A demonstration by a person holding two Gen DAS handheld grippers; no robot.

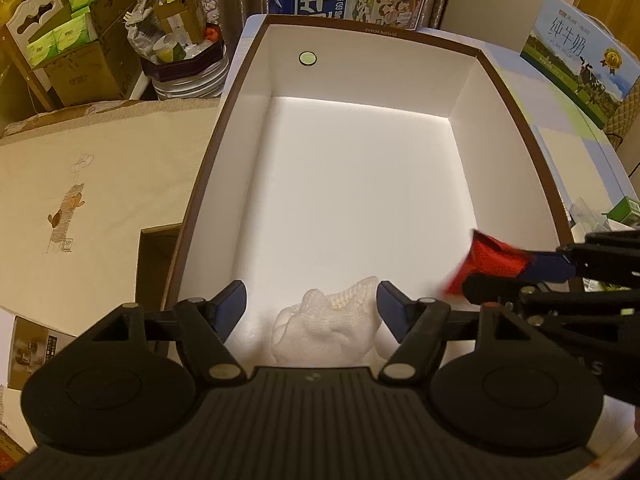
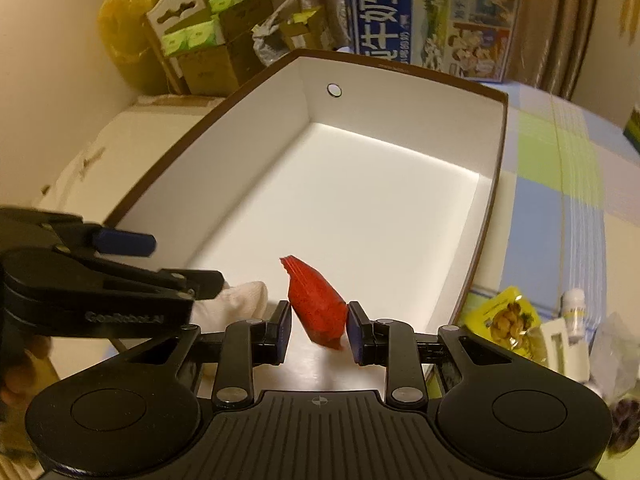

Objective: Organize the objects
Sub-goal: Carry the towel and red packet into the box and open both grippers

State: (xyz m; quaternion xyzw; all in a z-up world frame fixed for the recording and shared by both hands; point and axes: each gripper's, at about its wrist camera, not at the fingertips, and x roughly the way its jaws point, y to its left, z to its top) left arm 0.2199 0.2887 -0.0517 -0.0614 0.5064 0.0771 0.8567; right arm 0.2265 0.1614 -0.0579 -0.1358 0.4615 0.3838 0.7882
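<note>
Right wrist: right claw pinches red packet; left claw wide above white cloth.

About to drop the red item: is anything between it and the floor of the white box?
Nothing visible. The red item, in the right gripper, hangs over bare floor of the box; the white cloth lies aside, under the left gripper.

Warm dim room light, glare on box floor, fisheye-bent edges, slight blur

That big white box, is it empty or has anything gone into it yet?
Nearly empty. The box shows a bare white floor except for a crumpled white cloth near its front edge. The red item sits in the right claw above it.
</note>
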